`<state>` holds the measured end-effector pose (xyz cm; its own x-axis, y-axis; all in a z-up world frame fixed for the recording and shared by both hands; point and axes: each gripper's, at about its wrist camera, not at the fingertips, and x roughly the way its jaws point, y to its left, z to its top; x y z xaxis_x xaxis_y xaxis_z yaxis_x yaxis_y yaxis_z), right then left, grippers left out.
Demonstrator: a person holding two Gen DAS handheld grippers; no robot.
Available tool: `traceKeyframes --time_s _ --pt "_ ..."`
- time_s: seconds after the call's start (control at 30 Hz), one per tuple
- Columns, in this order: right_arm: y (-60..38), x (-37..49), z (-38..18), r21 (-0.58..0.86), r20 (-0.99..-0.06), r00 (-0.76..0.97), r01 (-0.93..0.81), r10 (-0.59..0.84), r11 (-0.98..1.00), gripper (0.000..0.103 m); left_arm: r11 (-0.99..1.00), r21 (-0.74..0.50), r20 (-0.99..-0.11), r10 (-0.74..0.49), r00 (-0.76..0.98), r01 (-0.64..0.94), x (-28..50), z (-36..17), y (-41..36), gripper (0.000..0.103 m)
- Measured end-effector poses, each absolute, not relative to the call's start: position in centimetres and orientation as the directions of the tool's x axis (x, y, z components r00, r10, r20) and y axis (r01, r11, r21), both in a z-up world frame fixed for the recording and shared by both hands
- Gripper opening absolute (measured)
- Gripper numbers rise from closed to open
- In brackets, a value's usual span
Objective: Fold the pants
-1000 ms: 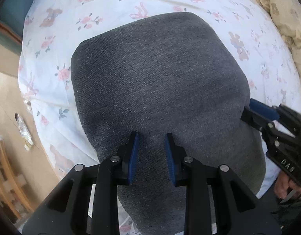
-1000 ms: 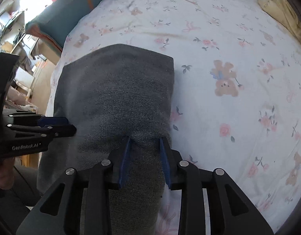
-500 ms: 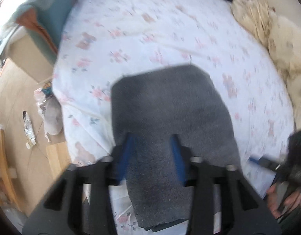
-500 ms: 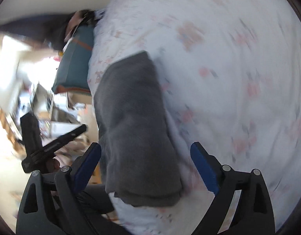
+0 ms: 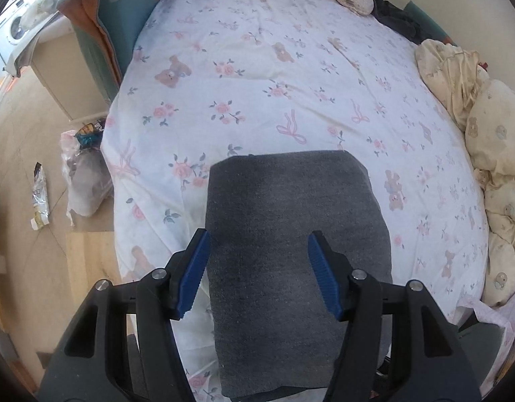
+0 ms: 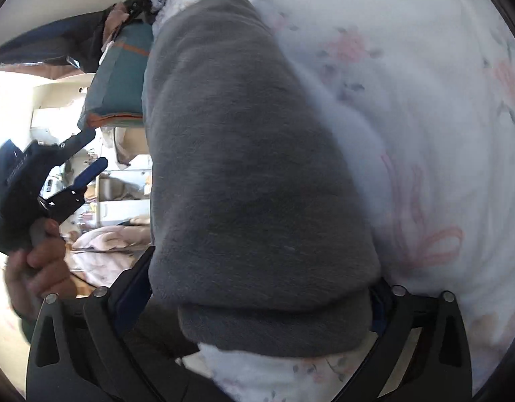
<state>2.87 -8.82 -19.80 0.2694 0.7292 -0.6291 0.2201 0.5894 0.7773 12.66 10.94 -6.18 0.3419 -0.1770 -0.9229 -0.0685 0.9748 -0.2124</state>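
Note:
The grey pants (image 5: pixel 291 207) lie folded into a thick rectangle near the front edge of the bed's floral sheet (image 5: pixel 257 67). My left gripper (image 5: pixel 259 238) hovers above their near half, jaws opening, blue pads clear of the cloth. In the right wrist view the pants (image 6: pixel 240 134) fill the middle. My right gripper (image 6: pixel 260 278) stands wide, low at the folded end. That end sits between its fingers and hides most of them. The left gripper (image 6: pixel 96 149) shows at the left of that view, in a person's hand (image 6: pixel 39 261).
A cream duvet and pillows (image 5: pixel 492 167) pile up along the bed's right side. A teal cushion with orange trim (image 5: pixel 123 16) leans at the far left. A plastic bag (image 5: pixel 86 174) and a wrapper lie on the wooden floor left of the bed.
The left gripper let go of the pants, opened and rose, so more of the bed shows. The right gripper opened wide, rolled and dropped low to the folded end.

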Motion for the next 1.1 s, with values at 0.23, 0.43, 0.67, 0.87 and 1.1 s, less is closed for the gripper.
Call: traceKeyframes --time_s 0.23,0.43,0.67,0.87,1.1 --pt "-11.7 5.1 -13.4 0.719 -0.672 0.304 0.048 0.675 0.694 0.042 0.966 -0.238 -0.919 -0.189 0.345 -0.104 12.8 -6.1 12.0 0.058" --pt "-20.2 13.4 -8.2 0.564 -0.750 0.381 -0.061 0.541 0.824 0.036 0.966 -0.234 -0.921 -0.184 0.342 -0.113 13.1 -6.4 11.9 0.059" --pt "-29.4 16.2 -14.9 0.569 -0.809 0.323 0.223 0.491 0.791 0.047 0.960 -0.267 -0.931 -0.234 0.280 -0.085 14.2 -8.2 10.0 0.072" --pt "-31.1 13.9 -13.9 0.661 -0.734 0.437 0.284 0.520 0.695 0.094 0.948 -0.319 -0.927 -0.314 0.203 0.011 16.5 -10.2 5.9 0.081" --pt "-27.3 14.6 -16.6 0.637 -0.758 0.359 0.234 0.544 0.734 0.095 0.933 -0.289 -0.929 -0.327 0.171 0.213 19.5 -13.8 0.7 0.082"
